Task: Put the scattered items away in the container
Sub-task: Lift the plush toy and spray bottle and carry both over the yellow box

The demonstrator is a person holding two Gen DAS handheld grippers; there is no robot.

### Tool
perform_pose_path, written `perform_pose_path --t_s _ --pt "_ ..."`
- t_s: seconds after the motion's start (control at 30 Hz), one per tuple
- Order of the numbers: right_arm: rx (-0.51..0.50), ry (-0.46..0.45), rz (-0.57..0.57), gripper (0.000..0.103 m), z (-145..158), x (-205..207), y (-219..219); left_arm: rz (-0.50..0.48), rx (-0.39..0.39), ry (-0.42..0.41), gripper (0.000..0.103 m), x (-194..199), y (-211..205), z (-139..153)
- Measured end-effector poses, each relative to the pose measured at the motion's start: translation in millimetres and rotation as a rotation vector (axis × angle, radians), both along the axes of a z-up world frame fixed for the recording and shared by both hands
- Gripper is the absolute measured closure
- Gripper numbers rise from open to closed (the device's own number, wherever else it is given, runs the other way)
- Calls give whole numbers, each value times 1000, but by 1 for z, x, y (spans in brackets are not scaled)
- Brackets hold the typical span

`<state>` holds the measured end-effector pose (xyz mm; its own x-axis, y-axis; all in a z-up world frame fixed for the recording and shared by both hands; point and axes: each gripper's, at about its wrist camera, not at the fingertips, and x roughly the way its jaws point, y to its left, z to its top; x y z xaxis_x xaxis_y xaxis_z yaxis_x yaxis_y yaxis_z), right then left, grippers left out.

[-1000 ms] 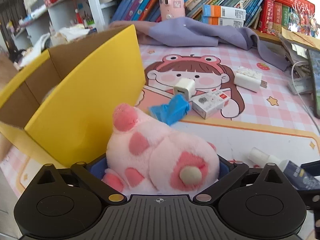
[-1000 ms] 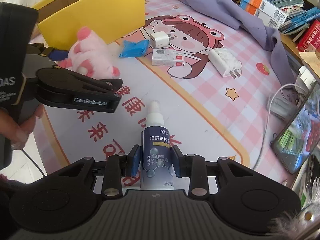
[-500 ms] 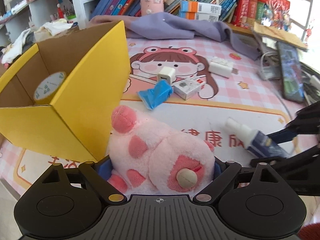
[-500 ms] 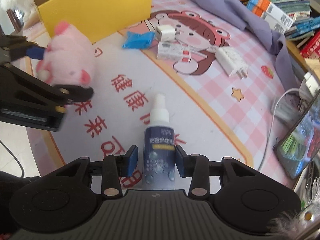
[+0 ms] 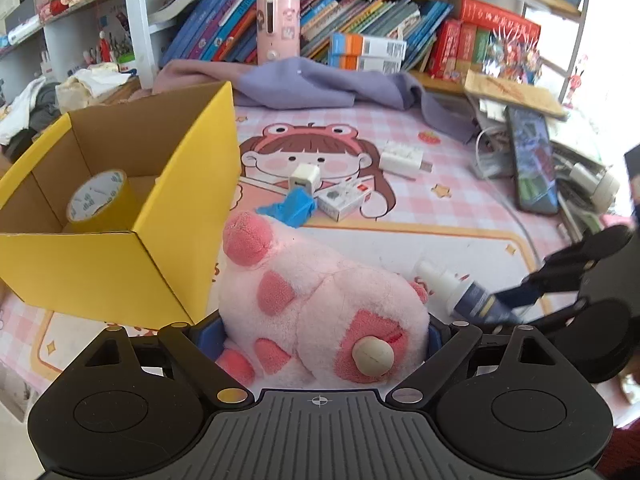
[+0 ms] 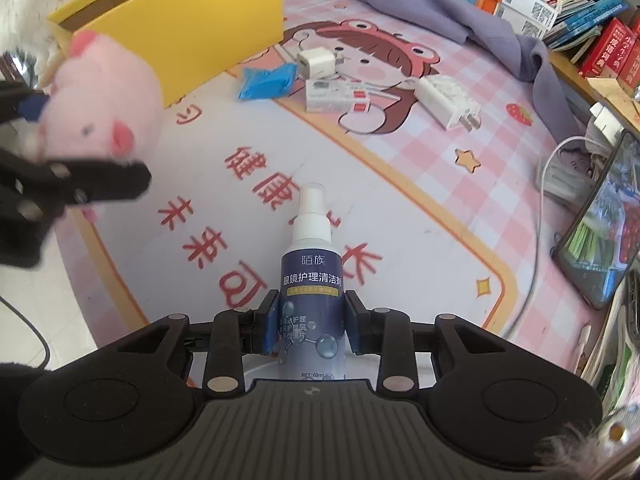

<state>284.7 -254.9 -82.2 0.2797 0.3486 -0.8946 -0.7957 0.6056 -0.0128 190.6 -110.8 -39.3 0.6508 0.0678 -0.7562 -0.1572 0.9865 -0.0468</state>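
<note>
The left claw [image 5: 320, 328] squeezes a soft pink plush toy with darker pink patches [image 5: 316, 304], held up off the counter. The open yellow cardboard box [image 5: 120, 264] sits just to the claw's left and a bit ahead, so the left hand is the nearer one. A roll of yellow tape [image 5: 98, 200] is inside already. The right claw [image 6: 312, 326] is clamped on a small dark-blue spray bottle with a white top [image 6: 312, 280], pointing away, farther from the box.

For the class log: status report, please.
Left hand-held gripper grips plush pig. Right hand-held gripper clamps spray bottle. Yellow box unobstructed.
</note>
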Motion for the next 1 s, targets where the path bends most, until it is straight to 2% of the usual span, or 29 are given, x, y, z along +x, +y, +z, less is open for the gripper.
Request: perform_pose_path --t_s 0.13,0.3,0.4,0.47,0.63,0.83,1.0 --pt "-11 -10 20 72 -1 -1 3 -1 -4 -5 12 -5 0 6" --pt "-21 -27 56 62 -2 -3 10 -39 6 -18 12 -10 -5 11" --pt "-19 -28 79 64 -2 -2 13 -55 9 -23 12 -12 -6 14" --pt "0 -17 59 72 -2 2 12 -62 7 -30 12 -14 -5 16" --pt "22 -36 25 72 1 -4 10 -83 8 -63 12 -20 0 29" --pt "91 -75 -47 72 28 -11 -3 -118 -35 -106 12 -18 7 44" --pt "144 -100 -165 72 49 -22 -20 -205 -64 -152 12 -14 0 49"
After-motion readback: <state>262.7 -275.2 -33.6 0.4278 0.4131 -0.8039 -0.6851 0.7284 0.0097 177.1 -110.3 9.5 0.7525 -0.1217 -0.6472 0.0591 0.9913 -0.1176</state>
